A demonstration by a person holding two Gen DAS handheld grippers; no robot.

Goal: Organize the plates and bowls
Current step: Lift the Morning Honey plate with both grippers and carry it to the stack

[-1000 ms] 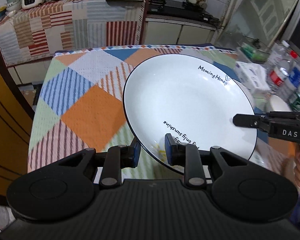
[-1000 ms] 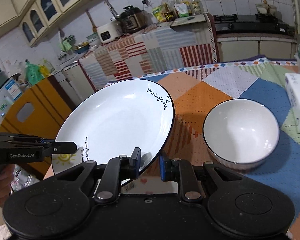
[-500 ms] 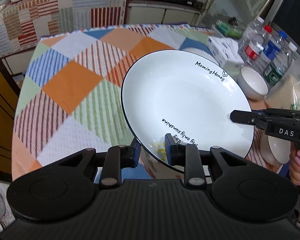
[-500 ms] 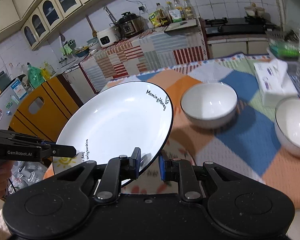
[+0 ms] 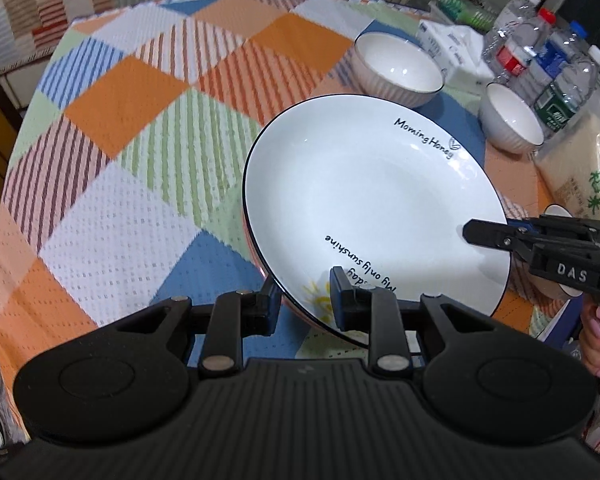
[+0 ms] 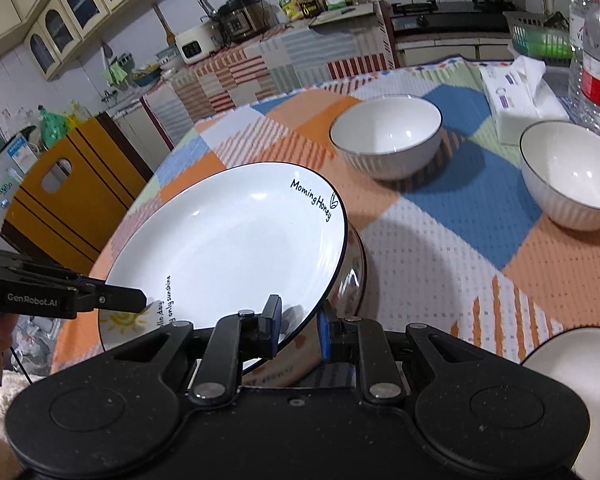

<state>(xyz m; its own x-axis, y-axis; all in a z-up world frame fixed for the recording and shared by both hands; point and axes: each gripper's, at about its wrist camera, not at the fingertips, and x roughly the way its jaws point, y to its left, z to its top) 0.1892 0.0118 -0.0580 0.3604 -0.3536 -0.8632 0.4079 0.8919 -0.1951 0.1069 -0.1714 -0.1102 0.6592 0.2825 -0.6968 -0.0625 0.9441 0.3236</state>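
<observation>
Through the left wrist we see our left tongs pinching the near rim of the white black-rimmed plate above the checkered bench, and through the right wrist our right tongs clamp its opposite rim, two bowls beyond.

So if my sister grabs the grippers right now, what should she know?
Left gripper and right gripper: jaws of both shut on the rim of the white plate, one on each side, holding it tilted.
Under it something plate-like shows, hard to identify.
Two white bowls sit apart on the checked tablecloth, not stacked.
Left: set the plate down, then gather the bowls.
</observation>
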